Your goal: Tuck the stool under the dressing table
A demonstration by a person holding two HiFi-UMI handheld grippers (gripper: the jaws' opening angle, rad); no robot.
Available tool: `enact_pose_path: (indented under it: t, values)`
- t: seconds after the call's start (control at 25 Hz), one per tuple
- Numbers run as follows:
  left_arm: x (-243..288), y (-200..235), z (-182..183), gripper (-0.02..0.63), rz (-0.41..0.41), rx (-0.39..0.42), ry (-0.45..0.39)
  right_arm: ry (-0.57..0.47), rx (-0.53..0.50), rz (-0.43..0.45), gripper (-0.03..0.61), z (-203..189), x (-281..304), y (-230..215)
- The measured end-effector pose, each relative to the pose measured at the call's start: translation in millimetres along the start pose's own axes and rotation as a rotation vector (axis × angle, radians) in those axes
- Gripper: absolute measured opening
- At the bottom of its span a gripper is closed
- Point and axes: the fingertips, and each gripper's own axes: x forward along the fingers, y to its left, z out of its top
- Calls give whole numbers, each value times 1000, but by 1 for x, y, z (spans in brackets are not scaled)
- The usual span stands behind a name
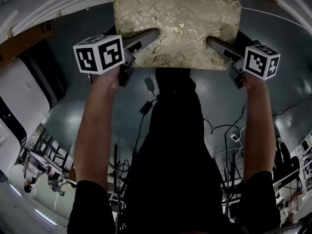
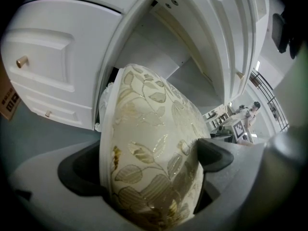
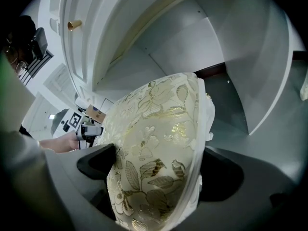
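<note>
Stool (image 1: 178, 23) w/ gold floral upholstery sits at the mouth of the white dressing table (image 2: 53, 76) kneehole. Left gripper (image 2: 154, 162) and right gripper (image 3: 156, 170) each clamp one side of it. Best approach, probably: push both sides evenly, level, straight in, minding the side panels.

I can read no words, brand names or numbers anywhere in my feeds. The only printed signs are black-and-white square code patterns on the left marker cube (image 1: 99, 54) and the right marker cube (image 1: 262, 61), and they spell nothing. A brown box (image 2: 6, 100) at the edge of the left gripper view carries dark print, too blurred to read.
</note>
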Motion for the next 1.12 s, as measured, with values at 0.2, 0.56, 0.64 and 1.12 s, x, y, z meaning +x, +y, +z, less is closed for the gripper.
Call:
enact_pose_path:
  t: [0.2,0.56,0.64,1.12]
  values:
    - [-1,-2,3,592,0,-7,-11,5,-1,7,532,2,0,0]
    - [-1,0,-1,592,-2,-34,-31,-5,-20,3,531,7,0,3]
    - [-1,0,-2,592,-2,-40,-39,-6,-29,-5,532,8,-1,3]
    - [1,0,-2,592,-10,-57,-38,-45,-33,-23,532,12,-4,4]
